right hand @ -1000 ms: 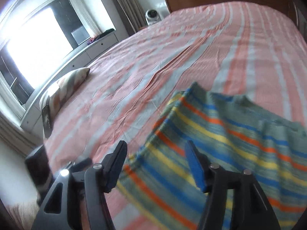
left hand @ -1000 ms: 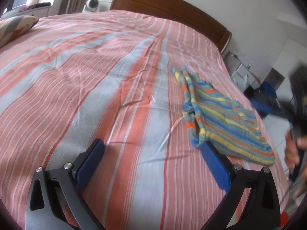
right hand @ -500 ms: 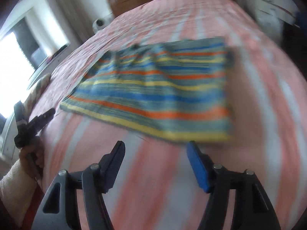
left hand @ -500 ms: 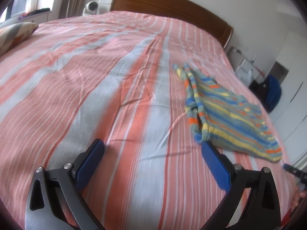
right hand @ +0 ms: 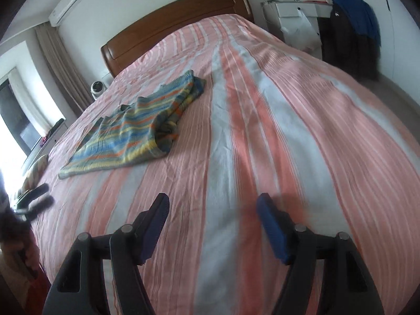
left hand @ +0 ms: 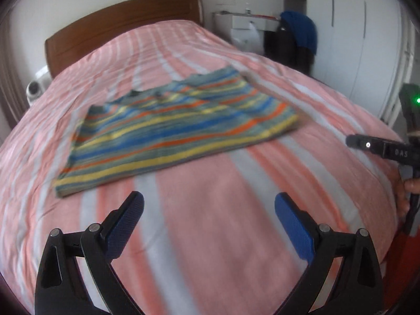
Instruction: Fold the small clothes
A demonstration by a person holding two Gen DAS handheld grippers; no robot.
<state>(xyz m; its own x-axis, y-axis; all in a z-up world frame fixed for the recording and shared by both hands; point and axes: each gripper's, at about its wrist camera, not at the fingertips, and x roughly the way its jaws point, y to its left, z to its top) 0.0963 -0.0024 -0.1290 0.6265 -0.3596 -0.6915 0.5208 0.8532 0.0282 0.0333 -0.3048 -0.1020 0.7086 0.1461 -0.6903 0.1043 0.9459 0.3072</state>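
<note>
Since the earlier frames both cameras have swung round toward the foot of the bed, so the striped knit garment (left hand: 178,128), which a second ago lay right under the right tool's fingers, now lies well ahead of both tools and is touched by neither. It rests flat on the pink-and-white striped bedspread (left hand: 223,210), about midway down the bed from the wooden headboard (left hand: 123,23), its lower hem toward the cameras; in the right wrist view the garment (right hand: 131,134) sits on the window side of the bed, with one sleeve bunched and folded along its right edge toward the headboard. Left tool (left hand: 209,211) hovers over bare bedspread short of the hem, jaws wide and nothing between them. Right tool (right hand: 213,211) is likewise spread wide over bare bedspread, empty, farther from the garment; its jaws have widened a touch in the last moment. Its black body shows at the right edge of the left wrist view, gripped by a hand (left hand: 405,197). Beside the headboard stands a small white round device (right hand: 98,88); on its other side, a white cabinet (right hand: 296,13) and a blue cloth (right hand: 359,13) draped over dark clothing.
</note>
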